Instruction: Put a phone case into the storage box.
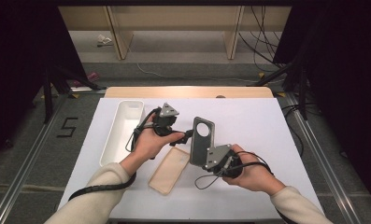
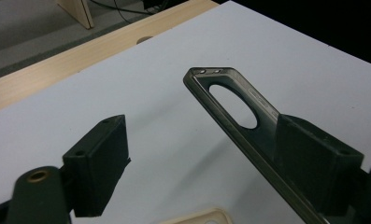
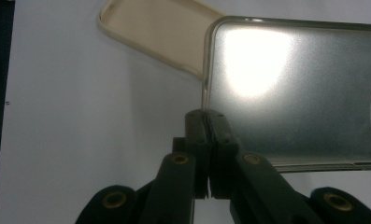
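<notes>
While the right gripper (image 1: 210, 157) pinches the grey case (image 1: 202, 140) at its lower edge, the case stands tilted above the table (image 1: 248, 126), camera hole uppermost.

Item 1, grey case: lifted off the sheet, near the table's middle. In the right gripper view its jaws are clenched on one thin rim near a corner (image 3: 206, 122). Judged risk: so narrow a bite lets the case pivot or slip out if pushed sideways.

Item 2, left gripper (image 1: 183, 136): jaws spread wide, released, holding nothing. In the left gripper view one pad (image 2: 314, 163) lies right against the long side of the case (image 2: 230, 100); whether it touches cannot be told. The other pad (image 2: 99, 163) stands well apart. Judged risk: closing from here would press on one face first and twist the case in the right-hand pinch; a closing on the flexible rim could bend it rather than hold it.

Item 3, beige case (image 1: 170, 169): flat on the table, open side up, just below the grey one. Judged risk: a dropped grey case would land on or beside it and knock it toward the near edge.

Item 4, white tray (image 1: 122, 133): at the left, apart from both cases, under the left forearm's line. Judged risk: the trailing left cable (image 1: 99, 187) could drag across it when that hand moves.
</notes>
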Motion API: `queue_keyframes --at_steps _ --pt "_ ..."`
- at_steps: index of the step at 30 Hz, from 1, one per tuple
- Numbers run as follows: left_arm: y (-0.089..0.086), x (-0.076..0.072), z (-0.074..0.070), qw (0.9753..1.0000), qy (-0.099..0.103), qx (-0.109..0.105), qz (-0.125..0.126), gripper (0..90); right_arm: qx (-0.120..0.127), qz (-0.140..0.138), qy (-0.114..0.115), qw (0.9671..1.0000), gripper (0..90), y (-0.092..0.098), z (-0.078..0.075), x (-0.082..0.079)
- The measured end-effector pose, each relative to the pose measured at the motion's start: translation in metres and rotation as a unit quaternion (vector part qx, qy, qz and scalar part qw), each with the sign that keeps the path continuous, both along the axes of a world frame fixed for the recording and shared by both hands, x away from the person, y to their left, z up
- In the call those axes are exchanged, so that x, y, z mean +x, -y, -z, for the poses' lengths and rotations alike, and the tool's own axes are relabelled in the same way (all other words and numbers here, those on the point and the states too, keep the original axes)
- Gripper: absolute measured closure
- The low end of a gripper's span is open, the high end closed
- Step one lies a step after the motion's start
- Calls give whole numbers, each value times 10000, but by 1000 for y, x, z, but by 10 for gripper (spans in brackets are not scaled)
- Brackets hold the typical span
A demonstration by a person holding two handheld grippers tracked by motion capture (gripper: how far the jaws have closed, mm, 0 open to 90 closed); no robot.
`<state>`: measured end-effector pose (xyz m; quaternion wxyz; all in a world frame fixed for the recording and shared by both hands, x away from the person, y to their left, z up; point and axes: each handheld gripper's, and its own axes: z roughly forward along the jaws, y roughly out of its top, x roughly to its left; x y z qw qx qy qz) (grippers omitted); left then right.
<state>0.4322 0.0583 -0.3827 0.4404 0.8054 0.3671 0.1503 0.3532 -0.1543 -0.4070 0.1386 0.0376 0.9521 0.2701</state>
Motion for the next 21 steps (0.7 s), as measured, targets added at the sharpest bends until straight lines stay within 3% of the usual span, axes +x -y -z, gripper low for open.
queue_keyframes --at_steps 4,9,18,21 --pt "11 11 0 9994 -341 -107 -37 233 15 -44 34 10000 892 -3 0 -1" --pt "20 19 3 9977 -657 9 -180 337 8 -77 60 10000 891 -6 -1 -3" --pt "21 23 8 9947 -994 -71 -269 524 -23 -124 120 9998 891 -8 -1 -4" --pt "18 24 9 9938 -1036 -251 -301 583 -33 -152 141 9998 891 -9 -1 -5"
